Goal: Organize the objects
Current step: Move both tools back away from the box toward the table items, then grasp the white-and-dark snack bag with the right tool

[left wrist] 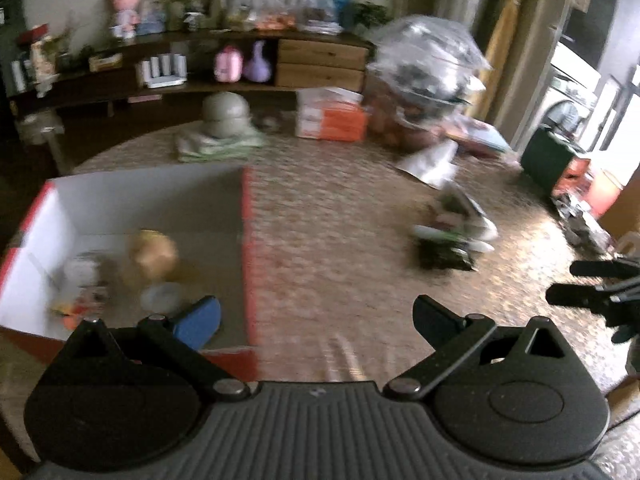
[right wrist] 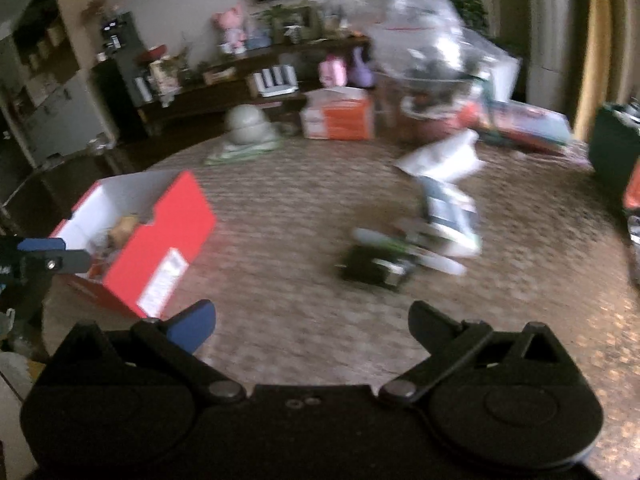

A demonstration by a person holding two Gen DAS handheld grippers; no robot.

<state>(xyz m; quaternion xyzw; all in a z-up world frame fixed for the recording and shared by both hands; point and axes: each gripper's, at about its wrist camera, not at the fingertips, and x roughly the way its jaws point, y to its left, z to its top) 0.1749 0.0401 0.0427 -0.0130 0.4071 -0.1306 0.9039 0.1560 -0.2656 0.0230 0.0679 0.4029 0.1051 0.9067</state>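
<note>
A red cardboard box [left wrist: 249, 240] with a white inside lies open on the patterned tabletop at the left; small blurred items sit in it, among them a tan rounded toy [left wrist: 154, 254]. My left gripper [left wrist: 316, 316] hangs open over the box's near right corner, nothing between its fingers. The same red box [right wrist: 160, 236] shows at the left in the right wrist view. My right gripper [right wrist: 312, 320] is open and empty above bare tabletop. A blurred heap of small objects [right wrist: 404, 248], dark, green and white, lies ahead of it, also seen as a heap [left wrist: 452, 236] in the left wrist view.
Farther back stand an orange and white carton [left wrist: 332, 114], a grey helmet-shaped object [left wrist: 226, 114] on folded cloth, and a clear plastic bag [left wrist: 428, 60] over a basket. White packets [right wrist: 440, 160] lie beyond the heap. A dark green container [left wrist: 550, 160] sits at the right.
</note>
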